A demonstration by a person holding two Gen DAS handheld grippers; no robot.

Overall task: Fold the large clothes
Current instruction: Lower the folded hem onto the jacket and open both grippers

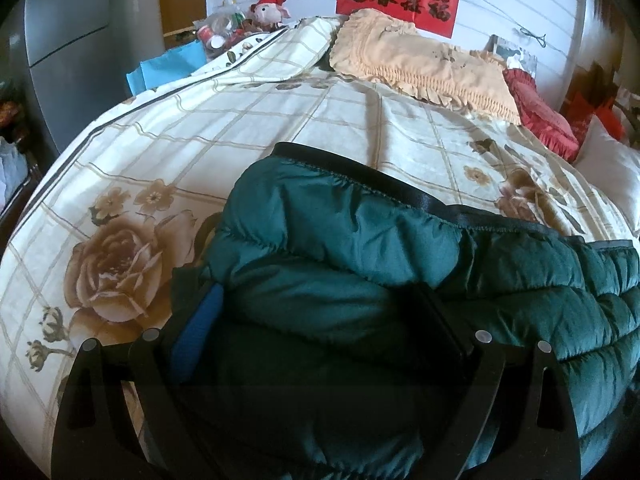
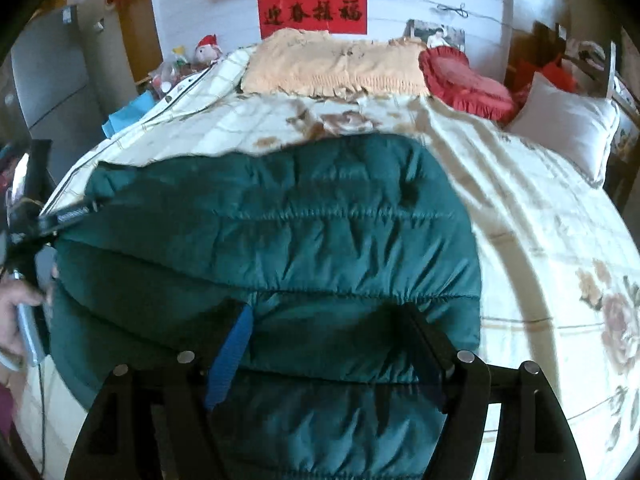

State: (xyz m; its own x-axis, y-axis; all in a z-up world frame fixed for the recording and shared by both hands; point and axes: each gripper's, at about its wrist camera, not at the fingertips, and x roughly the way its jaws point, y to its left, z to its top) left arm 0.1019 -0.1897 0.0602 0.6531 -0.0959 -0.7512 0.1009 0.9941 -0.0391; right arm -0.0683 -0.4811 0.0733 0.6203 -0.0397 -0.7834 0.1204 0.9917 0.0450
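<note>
Green jacket (image 2: 272,232), quilted, on the bed (image 2: 540,240): bunched between the wide-set jaws of both left gripper (image 1: 316,320) and right gripper (image 2: 328,328), whether clamped I cannot tell, apparently positioned to fold it over.

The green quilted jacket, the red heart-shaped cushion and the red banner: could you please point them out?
green quilted jacket (image 2: 280,216): right wrist view, middle panel.
red heart-shaped cushion (image 2: 468,80): right wrist view, centre.
red banner (image 1: 396,0): left wrist view, middle.

place: home bedroom | we see: floral bed (image 2: 540,208) under tool | pillows (image 2: 336,64), red banner (image 2: 312,10) ahead | fridge (image 1: 72,40) far left
</note>
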